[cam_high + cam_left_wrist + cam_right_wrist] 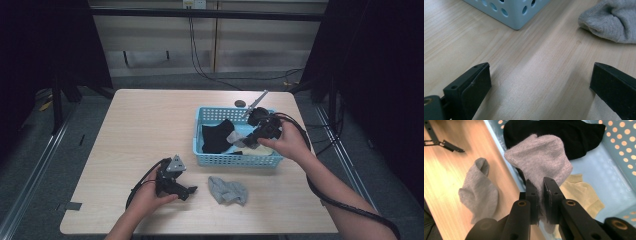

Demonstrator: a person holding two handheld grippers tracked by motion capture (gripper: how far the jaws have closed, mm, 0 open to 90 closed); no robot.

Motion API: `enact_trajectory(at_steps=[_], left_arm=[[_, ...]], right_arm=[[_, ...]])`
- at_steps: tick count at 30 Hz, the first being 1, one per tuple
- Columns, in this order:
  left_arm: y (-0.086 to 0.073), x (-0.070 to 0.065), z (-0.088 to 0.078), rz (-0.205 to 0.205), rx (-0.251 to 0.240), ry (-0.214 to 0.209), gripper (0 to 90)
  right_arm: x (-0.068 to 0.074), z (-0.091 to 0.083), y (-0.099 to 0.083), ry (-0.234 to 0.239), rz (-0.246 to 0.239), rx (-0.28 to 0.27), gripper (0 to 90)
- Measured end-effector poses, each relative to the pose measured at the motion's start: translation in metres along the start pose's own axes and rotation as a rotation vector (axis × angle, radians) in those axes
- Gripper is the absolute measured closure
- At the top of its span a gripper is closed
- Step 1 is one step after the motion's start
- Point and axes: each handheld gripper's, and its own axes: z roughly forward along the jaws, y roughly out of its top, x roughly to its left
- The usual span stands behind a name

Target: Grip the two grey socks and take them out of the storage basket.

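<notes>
There are 2 grey socks, 1 black sock, 1 pale yellow sock, 1 blue basket and 2 grippers. The right gripper (540,185) hangs over the basket (235,159), which sits right of centre on the table (140,125), and its jaws are pinched tight on the held grey sock (539,160), whose cloth runs up between the pads and bulges out beyond them. Under that sock, inside the basket, the black sock (564,135) lies toward the left end and the pale yellow sock (581,195) toward the near right. The loose grey sock (228,190) lies crumpled on the table just near of the basket. The left gripper (540,80) rests low over the near left of the table, jaws spread wide with bare wood between them, touching nothing, the loose grey sock a little to its right.
</notes>
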Motion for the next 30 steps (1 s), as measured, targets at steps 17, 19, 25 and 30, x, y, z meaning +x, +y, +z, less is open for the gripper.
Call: enact_trajectory(at_steps=[17, 19, 25, 30], left_arm=[[0.000, 0.000, 0.000, 0.001, 0.001, 0.000, 2.7], [0.000, 0.000, 0.000, -0.001, 0.000, -0.001, 2.7], [0.000, 0.000, 0.000, 0.000, 0.000, -0.001, 2.7], [0.000, 0.000, 0.000, 0.000, 0.000, -0.001, 2.7]], right_arm=[[0.047, -0.013, -0.004, 0.051, -0.117, -0.051, 83.0], [0.053, -0.012, -0.004, 0.061, -0.134, -0.044, 83.0], [0.064, -0.003, -0.008, 0.081, -0.164, -0.035, 82.9], [0.068, 0.003, -0.010, 0.096, -0.166, -0.023, 82.8]])
